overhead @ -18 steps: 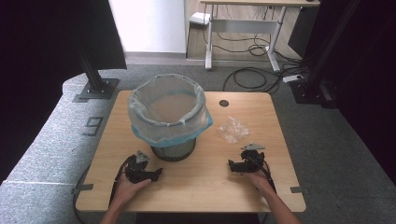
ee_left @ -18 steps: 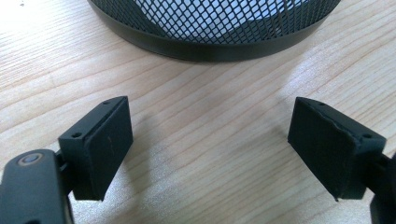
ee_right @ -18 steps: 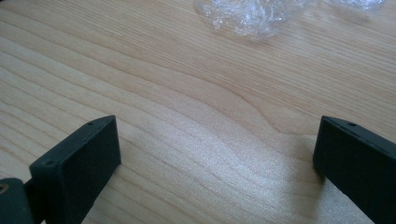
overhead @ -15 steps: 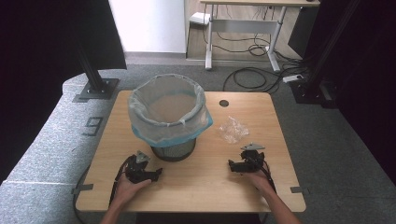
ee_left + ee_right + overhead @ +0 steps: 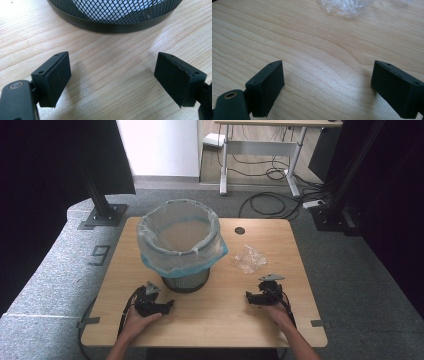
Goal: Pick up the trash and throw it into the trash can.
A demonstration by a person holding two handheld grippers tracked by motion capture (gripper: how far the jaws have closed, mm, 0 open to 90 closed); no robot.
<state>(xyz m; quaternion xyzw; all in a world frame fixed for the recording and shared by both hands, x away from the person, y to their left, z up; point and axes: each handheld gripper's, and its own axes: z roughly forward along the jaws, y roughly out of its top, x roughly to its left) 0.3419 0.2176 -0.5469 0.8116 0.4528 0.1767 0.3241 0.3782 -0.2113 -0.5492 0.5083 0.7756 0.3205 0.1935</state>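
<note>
Between both tools [image 5: 170,306] [image 5: 248,296], bare table [image 5: 210,320]; bin [image 5: 180,245] behind.

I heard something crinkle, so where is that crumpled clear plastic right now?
In the high view, the crumpled clear plastic lies on the table, right of the mesh bin, just beyond the right gripper.

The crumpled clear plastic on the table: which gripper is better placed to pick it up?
Right. The right gripper is open, and the crumpled plastic lies just beyond it. The left gripper faces the mesh bin.
</note>
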